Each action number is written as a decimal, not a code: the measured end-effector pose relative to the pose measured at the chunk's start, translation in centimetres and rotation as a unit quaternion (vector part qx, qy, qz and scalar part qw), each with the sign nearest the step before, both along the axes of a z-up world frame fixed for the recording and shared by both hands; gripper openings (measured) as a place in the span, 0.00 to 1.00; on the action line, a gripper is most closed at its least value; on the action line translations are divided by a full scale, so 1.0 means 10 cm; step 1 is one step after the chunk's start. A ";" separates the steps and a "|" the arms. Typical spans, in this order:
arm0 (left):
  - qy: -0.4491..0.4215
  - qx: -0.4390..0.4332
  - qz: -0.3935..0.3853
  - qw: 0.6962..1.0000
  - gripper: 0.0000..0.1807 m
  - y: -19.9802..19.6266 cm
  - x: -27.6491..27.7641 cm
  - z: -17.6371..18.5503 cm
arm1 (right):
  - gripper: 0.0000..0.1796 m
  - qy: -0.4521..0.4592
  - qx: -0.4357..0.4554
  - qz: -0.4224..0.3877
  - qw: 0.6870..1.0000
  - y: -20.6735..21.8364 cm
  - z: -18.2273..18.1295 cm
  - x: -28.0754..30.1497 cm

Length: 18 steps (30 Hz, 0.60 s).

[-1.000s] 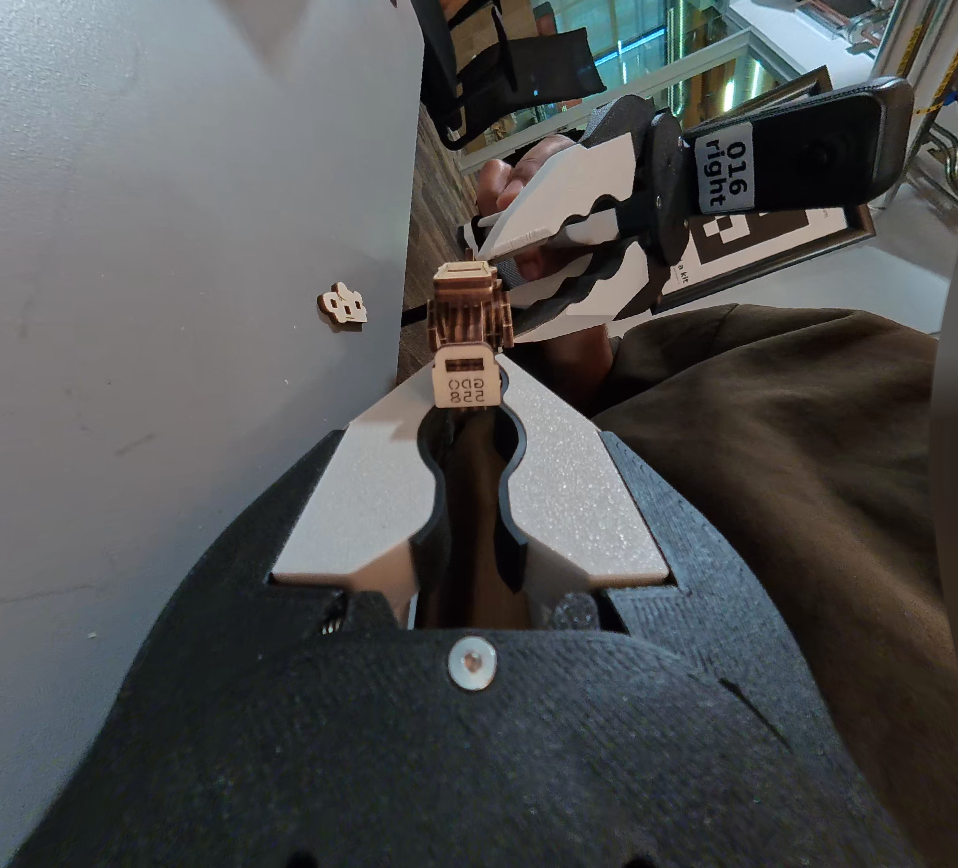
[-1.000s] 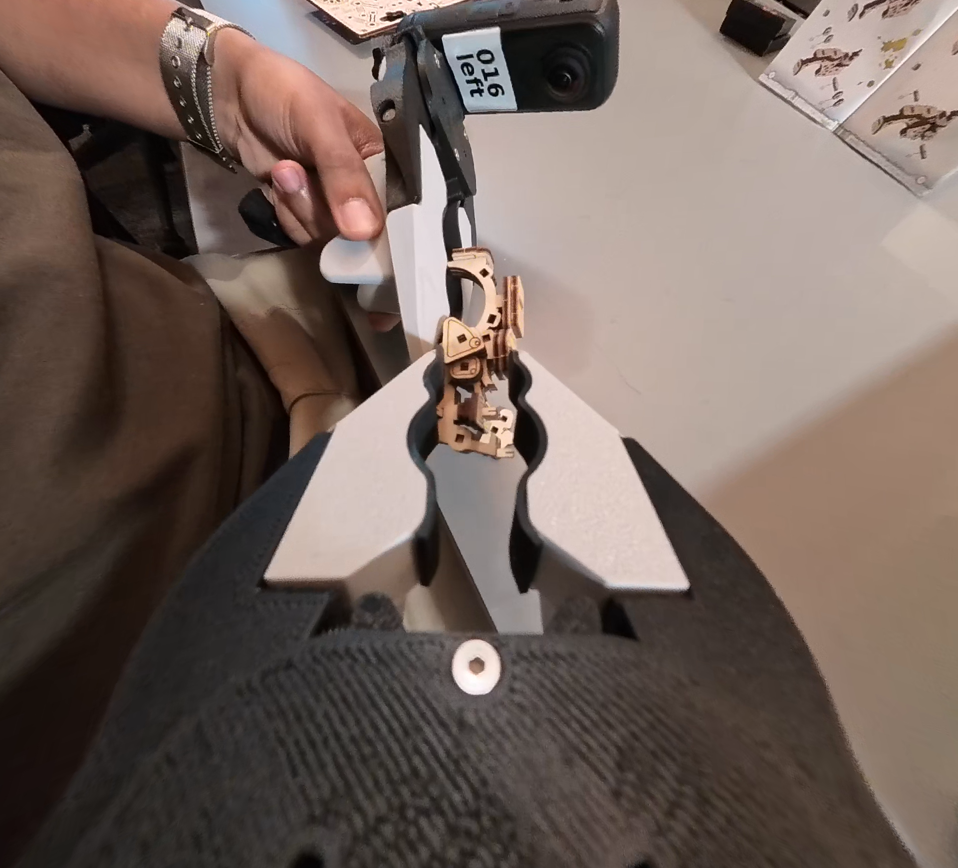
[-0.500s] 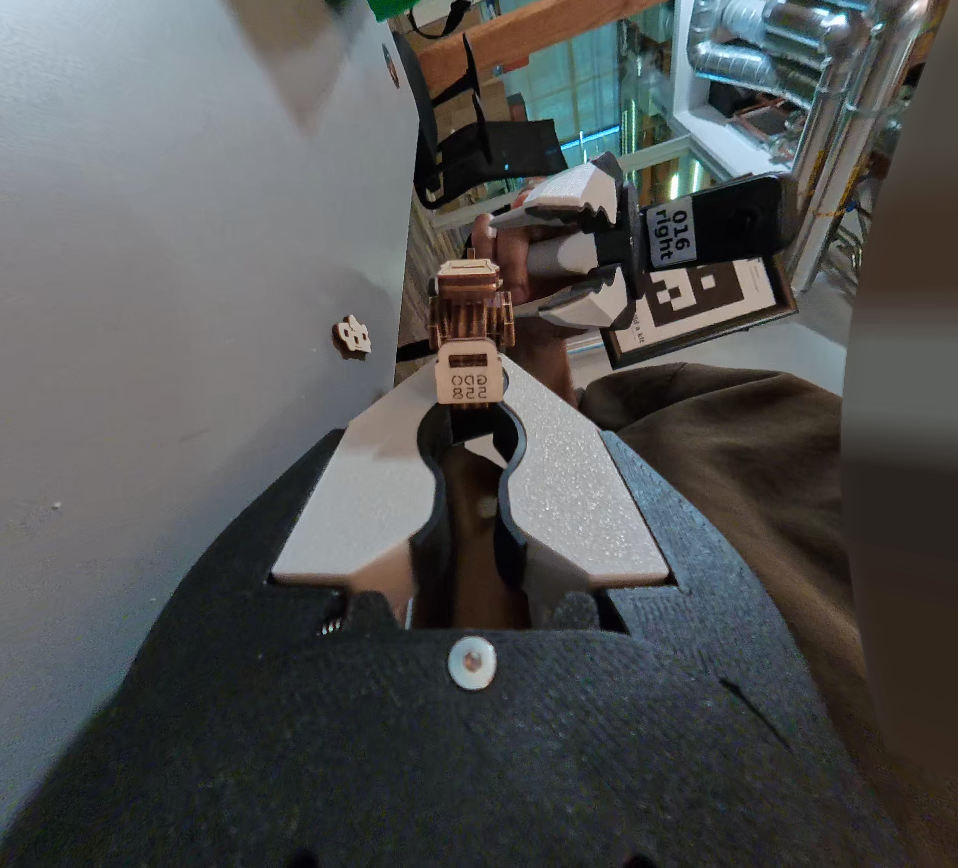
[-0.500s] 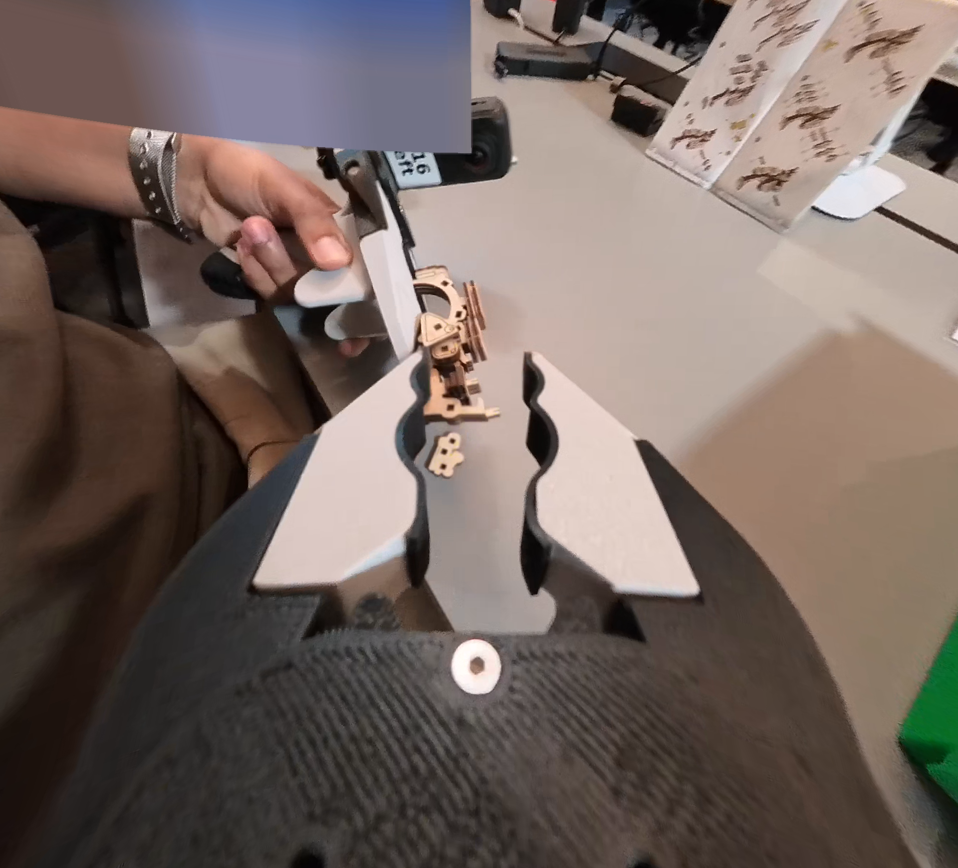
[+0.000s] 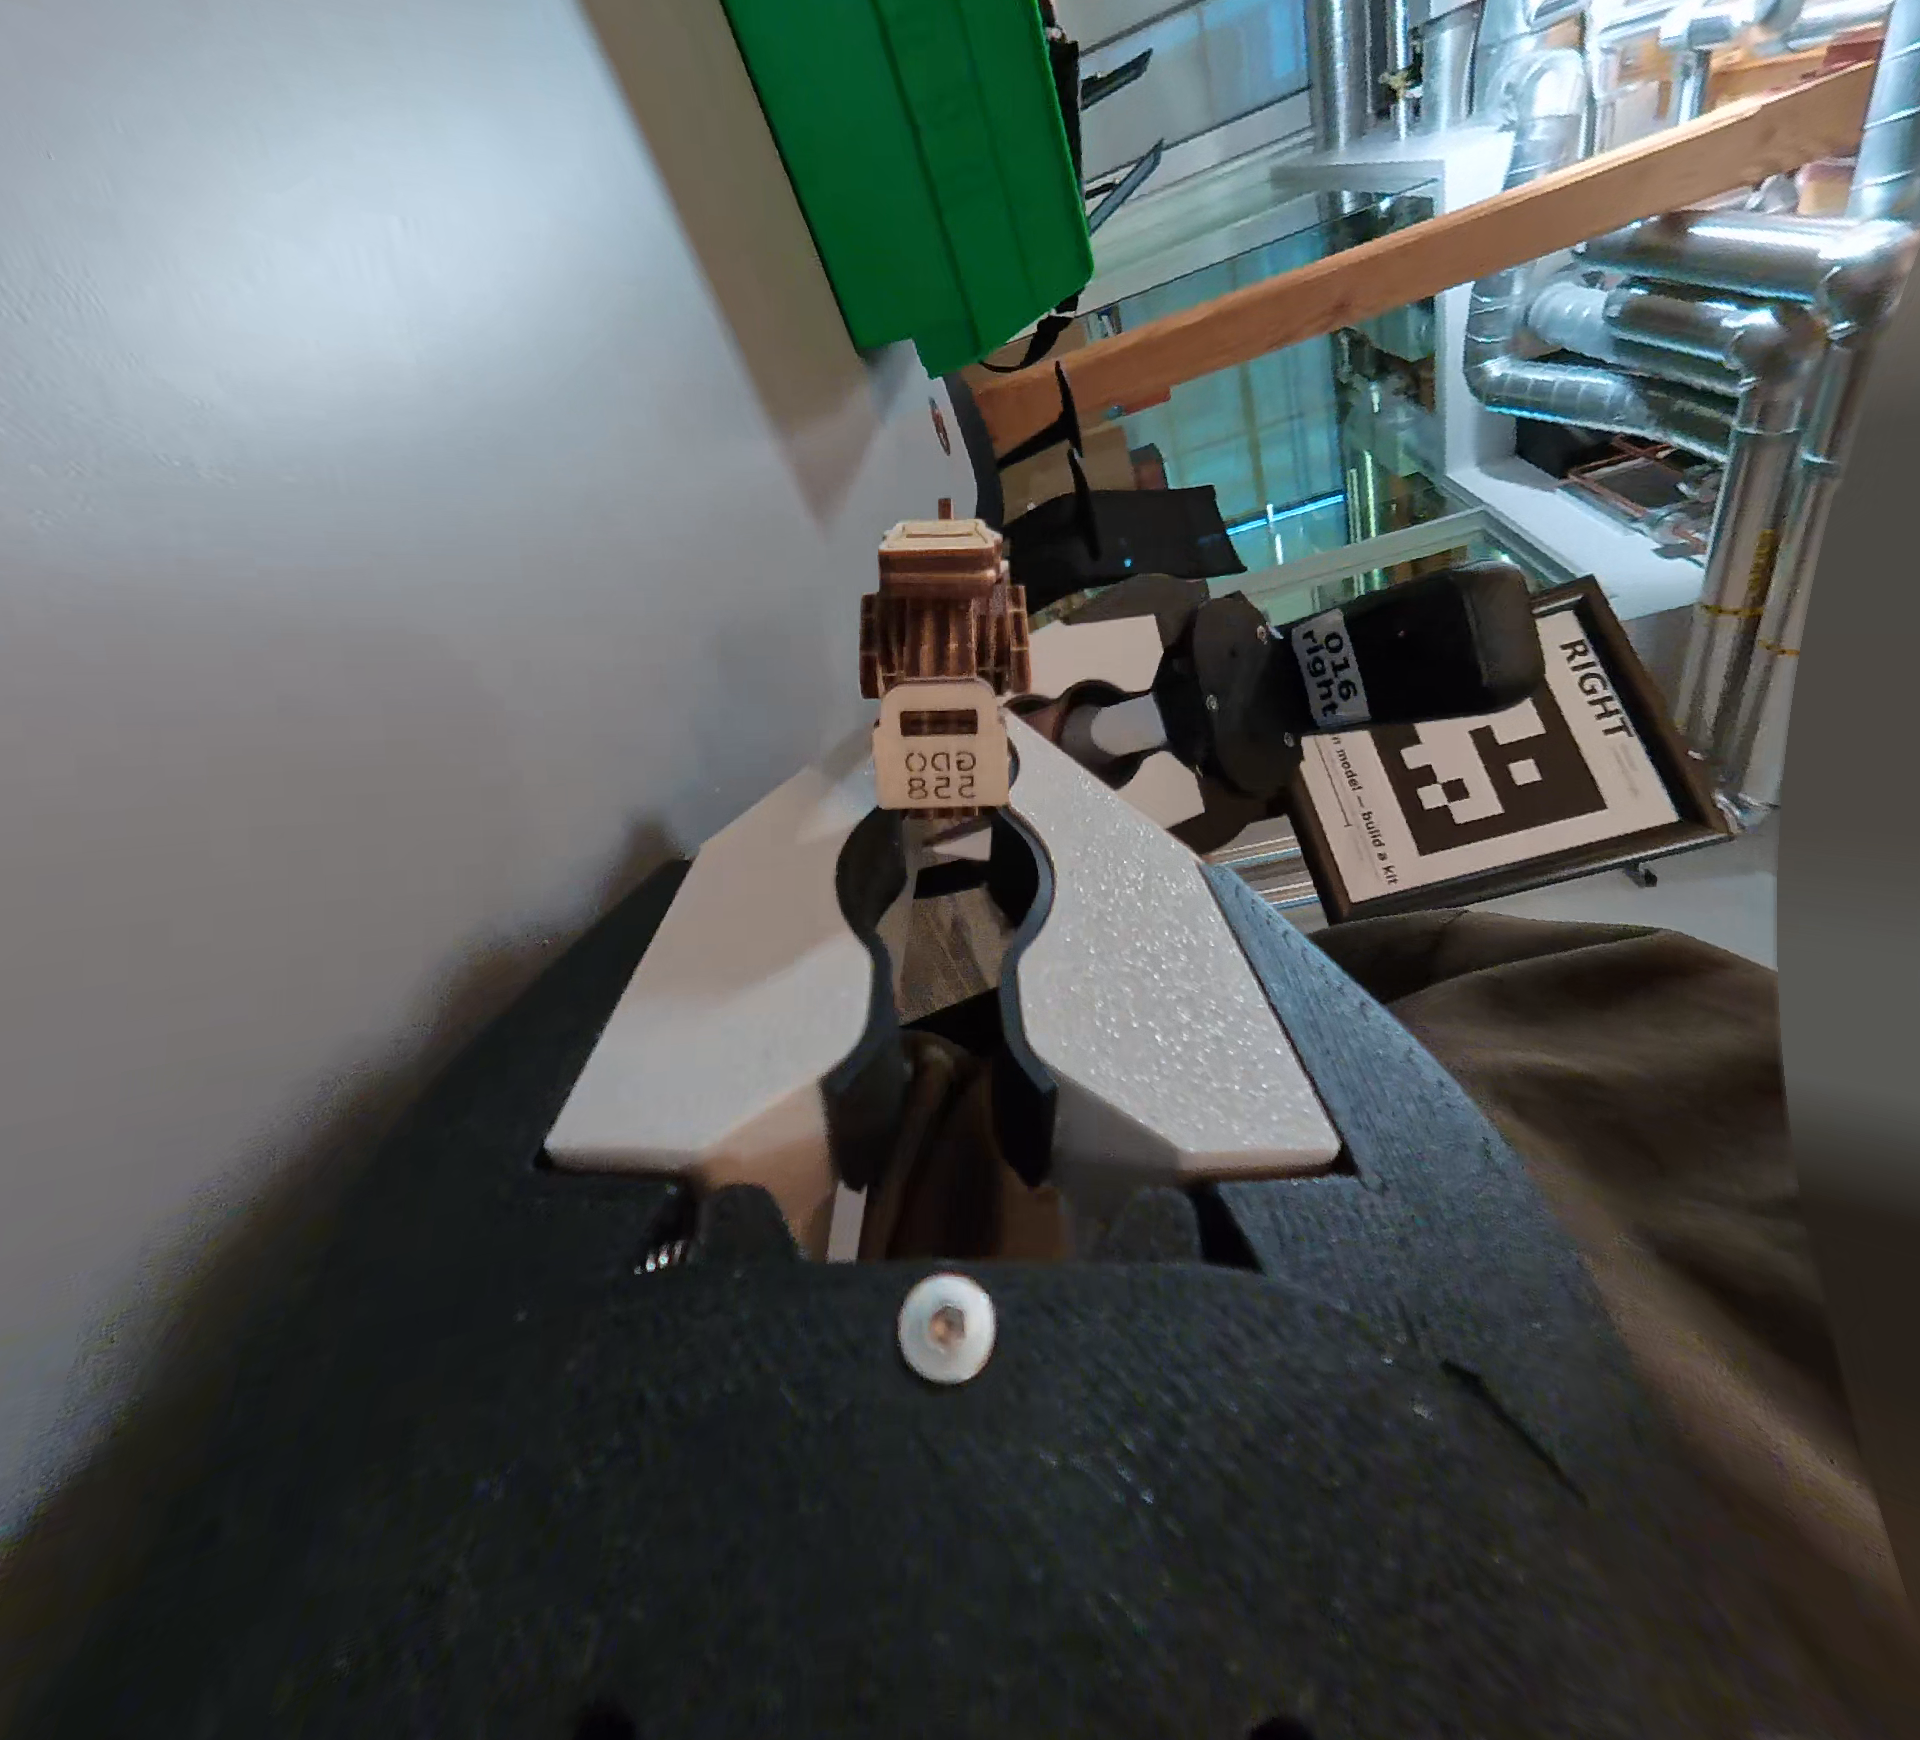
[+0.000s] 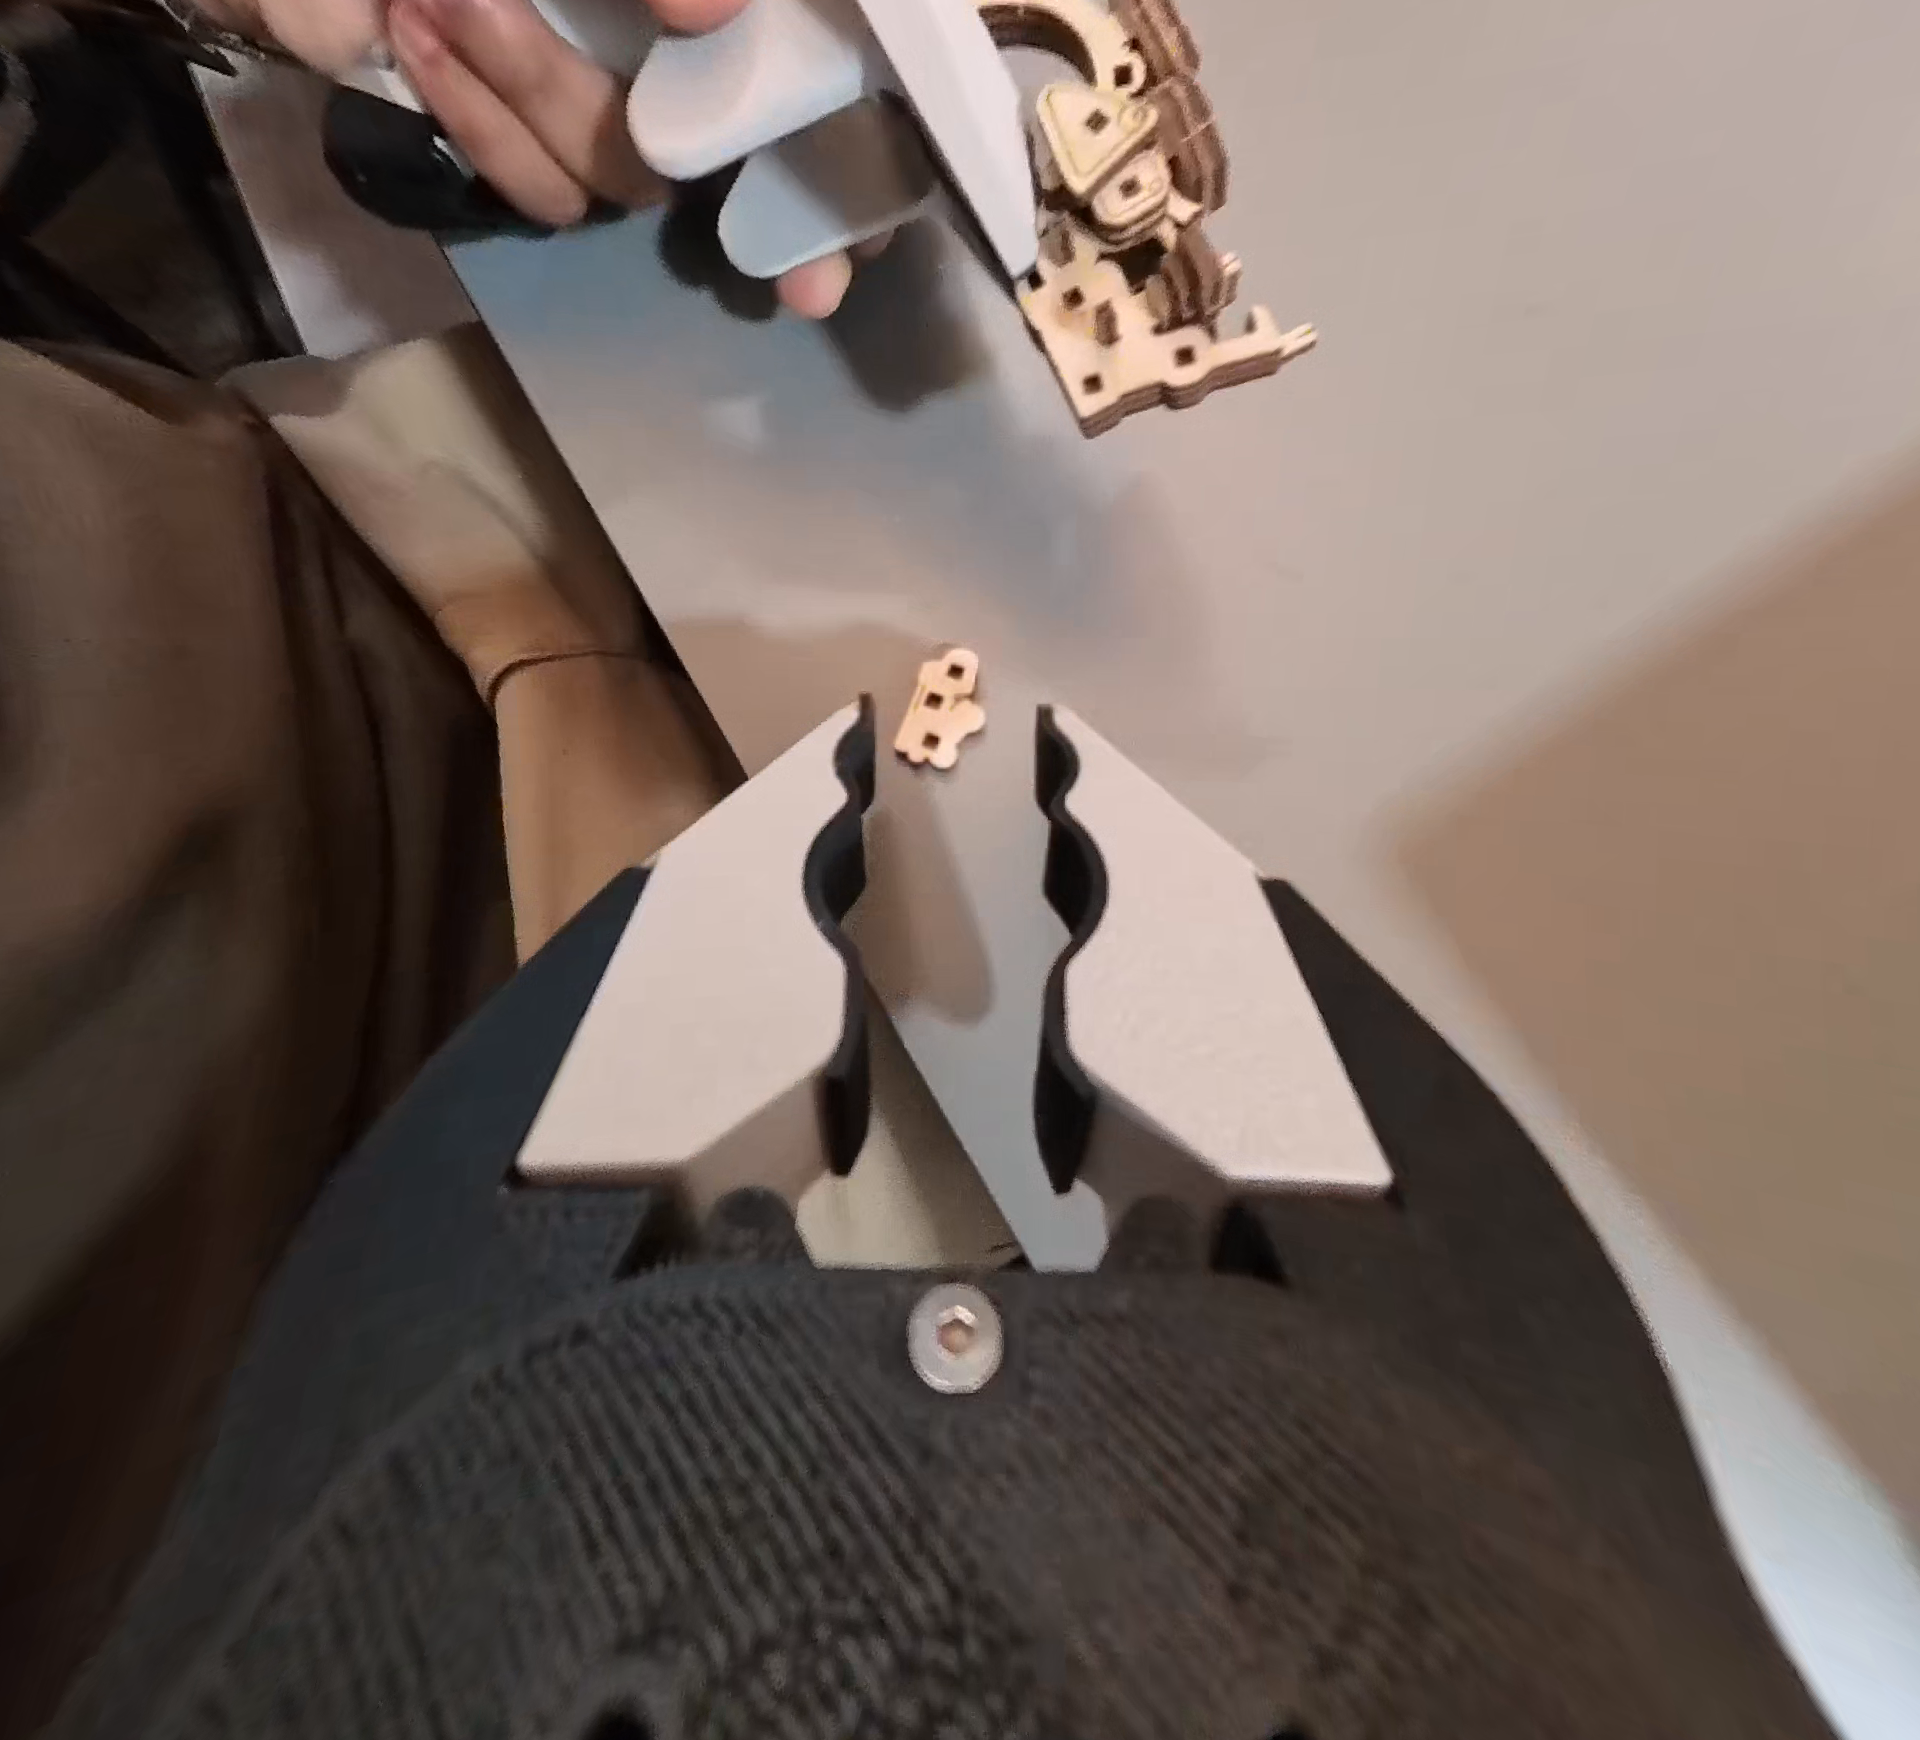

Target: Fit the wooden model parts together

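My left gripper (image 5: 943, 771) is shut on the wooden model (image 5: 940, 651), a small layered plywood assembly held above the grey table (image 5: 312, 340). The model also shows in the right wrist view (image 6: 1127, 173), pinched by the left gripper's fingers (image 6: 914, 28) at the top. My right gripper (image 6: 948, 714) is open and empty, low over the table. A small flat wooden part (image 6: 938, 720) lies on the table just between and ahead of its fingertips. The right gripper also shows far off in the left wrist view (image 5: 1101, 734).
A green bin (image 5: 904, 80) stands on the table behind the model. A framed marker sign (image 5: 1475, 755) stands off the table edge. A person's hand (image 6: 499, 7) holds the left gripper. The table edge (image 6: 623, 547) runs diagonally at the left, with a brown-clothed lap beside it. About 8 centimeters separates my left fingertips from my right.
My right gripper let go of the model, opened, and moved down toward the small part on the table. My left gripper kept the model and lifted it away.
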<state>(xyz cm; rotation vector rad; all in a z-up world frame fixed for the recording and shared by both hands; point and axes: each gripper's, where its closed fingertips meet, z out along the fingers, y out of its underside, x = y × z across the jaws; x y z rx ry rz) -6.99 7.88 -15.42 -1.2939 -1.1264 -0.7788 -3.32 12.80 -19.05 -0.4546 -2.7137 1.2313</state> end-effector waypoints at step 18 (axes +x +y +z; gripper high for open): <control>0.054 0.004 0.054 0.997 0.02 -0.14 -0.18 0.10 | 0.27 0.031 -0.145 -0.081 0.986 -0.13 0.49 -0.22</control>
